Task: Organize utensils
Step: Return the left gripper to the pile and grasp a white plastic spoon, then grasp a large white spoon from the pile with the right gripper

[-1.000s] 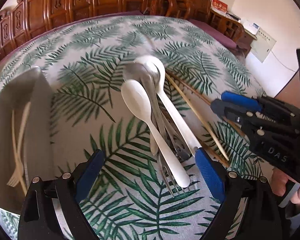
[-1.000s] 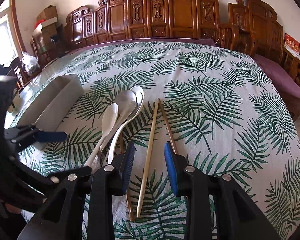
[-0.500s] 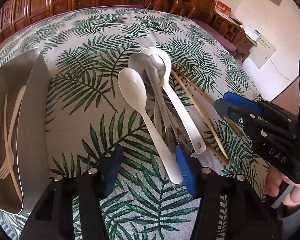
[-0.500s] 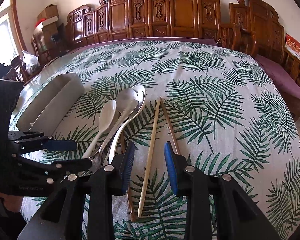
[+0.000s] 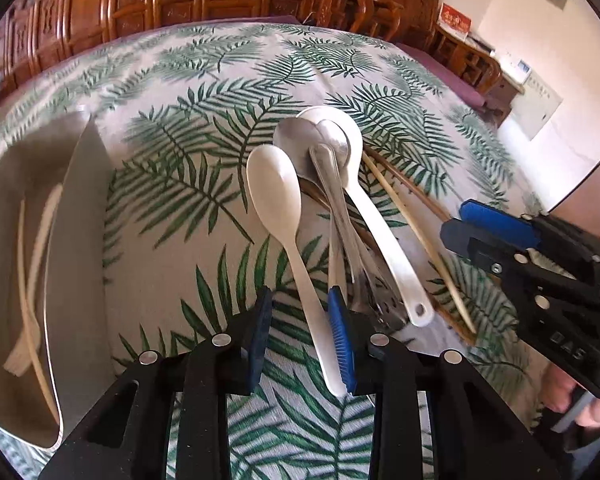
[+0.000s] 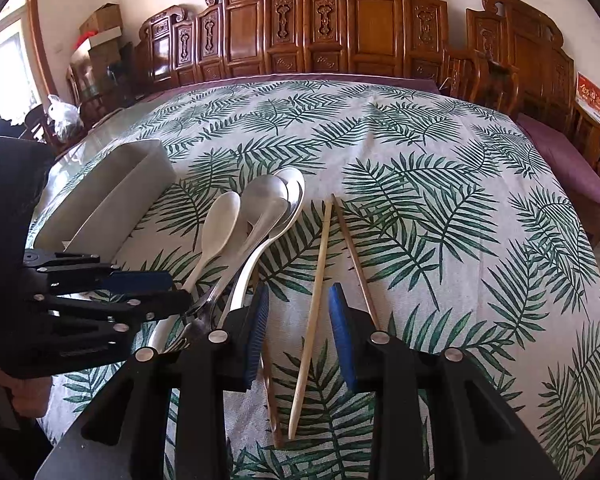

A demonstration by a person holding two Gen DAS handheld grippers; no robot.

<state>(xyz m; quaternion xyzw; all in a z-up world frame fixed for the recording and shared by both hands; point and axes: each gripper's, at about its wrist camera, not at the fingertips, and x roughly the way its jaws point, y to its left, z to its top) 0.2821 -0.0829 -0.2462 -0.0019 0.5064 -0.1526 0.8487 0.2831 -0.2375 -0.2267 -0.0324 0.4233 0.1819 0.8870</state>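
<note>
A pile of utensils lies on the palm-leaf tablecloth: a white plastic spoon [image 5: 276, 196], metal spoons [image 5: 324, 148], a white ladle-like spoon [image 5: 380, 224], a metal fork and wooden chopsticks [image 6: 320, 256]. My left gripper [image 5: 300, 332] is open, its jaws narrowed around the white spoon's handle, the right pad touching it. My right gripper [image 6: 298, 332] is open and straddles a pale chopstick. The grey organizer tray [image 5: 76, 240] at the left holds a pale fork and chopsticks.
The tray also shows in the right wrist view [image 6: 112, 188]. Carved wooden chairs [image 6: 340, 28] ring the far side of the round table. The right gripper's body shows at the right of the left wrist view [image 5: 540, 272].
My left gripper's jaws have narrowed from wide open and now bracket only the white spoon's handle. The right gripper has stayed still over the chopstick.
</note>
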